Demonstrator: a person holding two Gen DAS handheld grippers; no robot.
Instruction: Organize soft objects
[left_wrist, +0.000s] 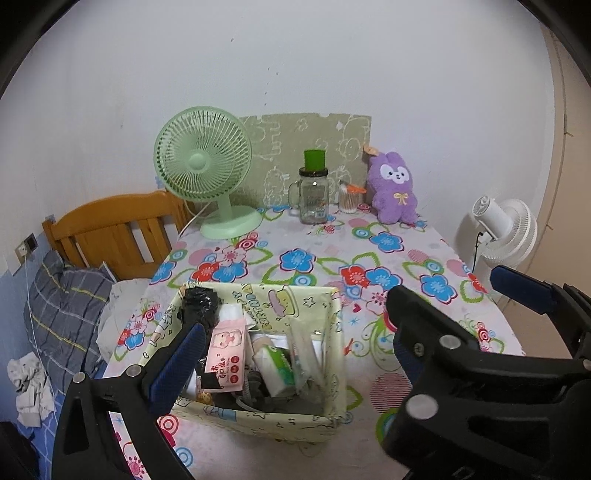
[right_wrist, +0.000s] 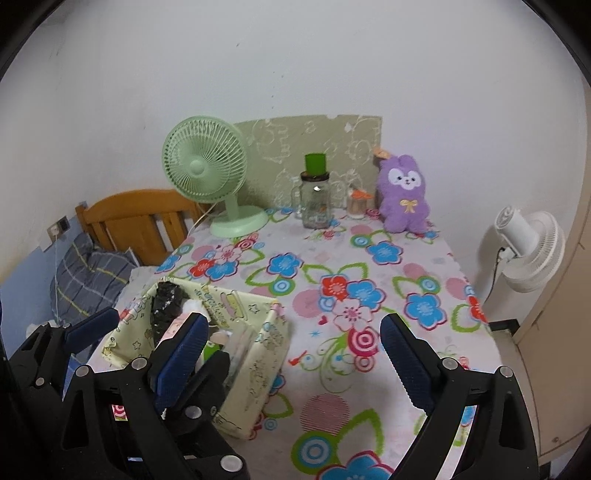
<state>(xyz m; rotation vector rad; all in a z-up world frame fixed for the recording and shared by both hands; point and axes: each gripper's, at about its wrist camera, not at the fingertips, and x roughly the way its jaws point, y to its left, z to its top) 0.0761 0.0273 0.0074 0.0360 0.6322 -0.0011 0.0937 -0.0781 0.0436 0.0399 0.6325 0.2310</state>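
Inspector: Nearest the lens, left wrist view: left gripper (left_wrist: 295, 314), jaws spread wide, nothing clamped. Its fingers straddle the fabric basket (left_wrist: 258, 293) as seen from here. I cannot tell whether either pad touches a wall.

Clerk: Basket contents?

Inspector: Packets and a tissue pack, loosely stacked. The task's item is elsewhere: the purple plush toy (left_wrist: 393, 192) stands at the far end of the table (left_wrist: 332, 229), against the wall panel and just beside the swab jar (left_wrist: 349, 199). It is well apart from the basket, ahead of these jaws and off to the right.

Clerk: Right wrist view?

Inspector: Right gripper (right_wrist: 293, 319), jaws likewise wide apart, only bare flowered cloth between them. The basket (right_wrist: 255, 369) sits low on the left, partly behind its left finger. The plush toy (right_wrist: 404, 195) lies ahead and somewhat right of the jaw line, with open cloth all the way to it.

Clerk: Orientation of the toy?

Inspector: Upright, long axis vertical, face toward the cameras. The glass mug (right_wrist: 314, 203) stands to its left and the green fan (right_wrist: 205, 166) further left.

Clerk: Which hand serves?

Inspector: In my judgement the right. It is on the toy's side, and its path is clear of the basket. The jaws close sideways, so they would meet the soft body across its width.
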